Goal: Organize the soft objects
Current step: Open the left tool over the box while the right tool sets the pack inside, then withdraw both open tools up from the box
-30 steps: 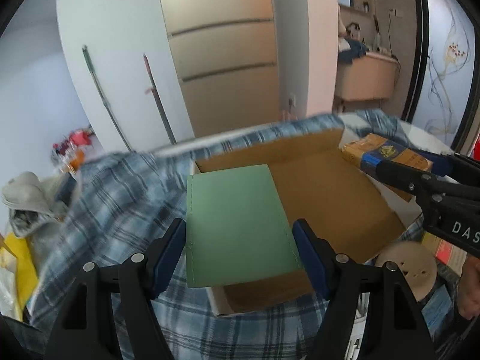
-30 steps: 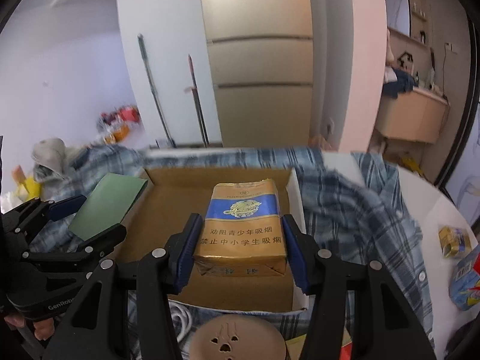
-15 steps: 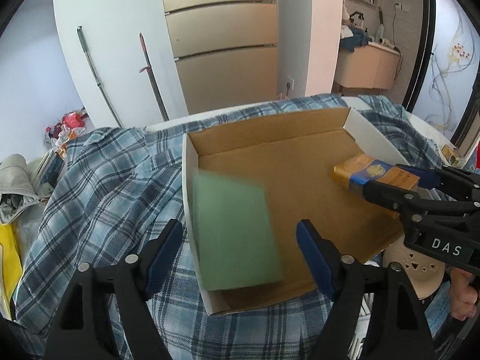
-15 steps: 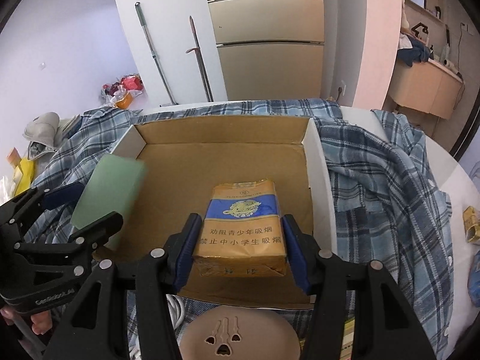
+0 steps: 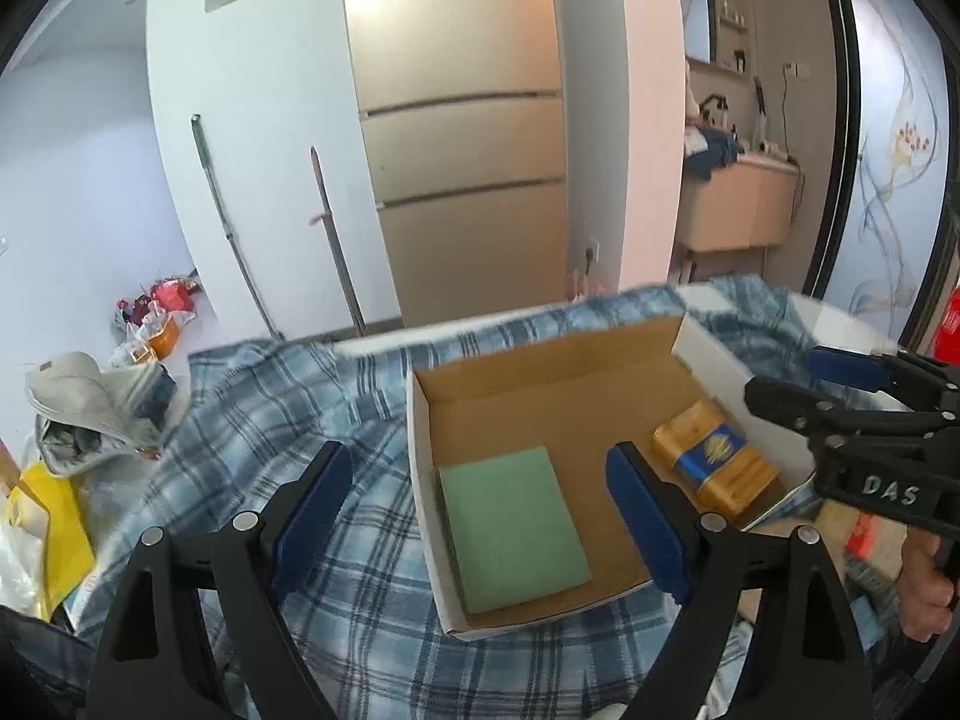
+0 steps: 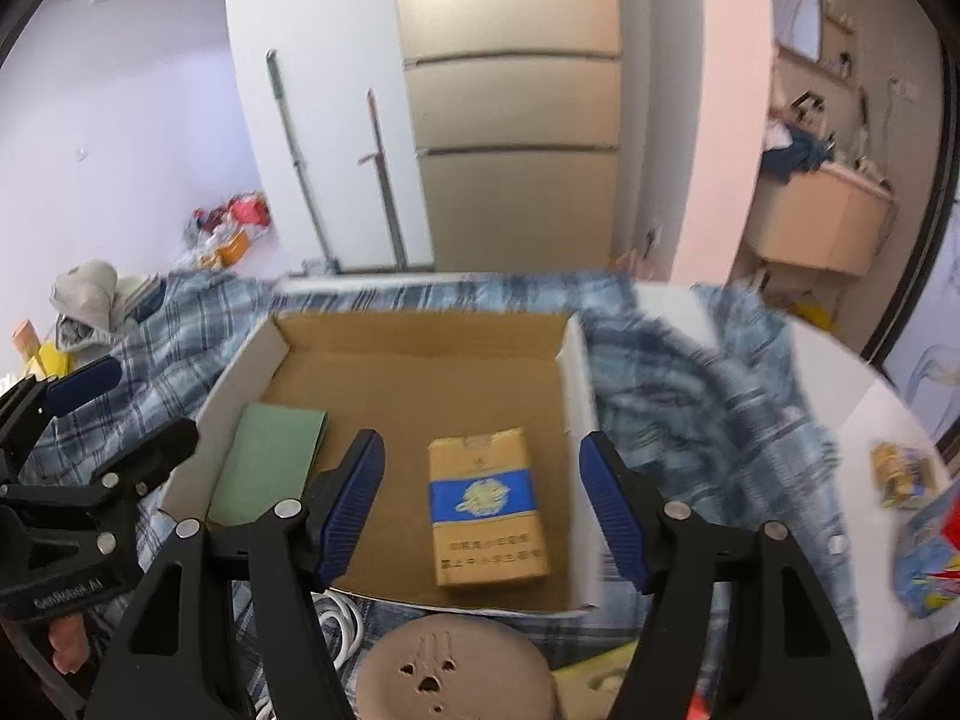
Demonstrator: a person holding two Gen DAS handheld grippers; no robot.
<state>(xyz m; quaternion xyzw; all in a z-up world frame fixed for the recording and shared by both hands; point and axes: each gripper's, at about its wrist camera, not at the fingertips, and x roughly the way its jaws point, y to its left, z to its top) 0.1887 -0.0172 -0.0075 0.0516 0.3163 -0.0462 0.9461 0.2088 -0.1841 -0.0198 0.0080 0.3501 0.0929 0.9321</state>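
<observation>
A: Where do the two soft things lie?

B: Both are flat on the floor of the cardboard box [image 5: 543, 384], which sits on a blue plaid cloth [image 5: 312, 396]. The green pad [image 5: 510, 528] lies in the near left part, close along the left wall. The gold and blue packet [image 6: 487, 510] lies in the near right part, apart from the pad, with bare cardboard between them.

A: And the left gripper [image 5: 480, 516]?

B: Its jaws are spreading, wide apart above the box. The pad shows between the blue pads but neither touches it; nothing is held.

A: The right gripper [image 6: 483, 504]?

B: Also widening. The packet shows between its jaws with clear gaps on both sides, so it is released and rests on the box floor.

A: Anything else close by?

B: A round tan object [image 6: 450, 669] with small holes sits at the near edge, just beside the box, next to a white cable [image 6: 336, 624]. A small yellow packet [image 6: 903, 474] lies on the white table [image 6: 864, 408] at the right.
</observation>
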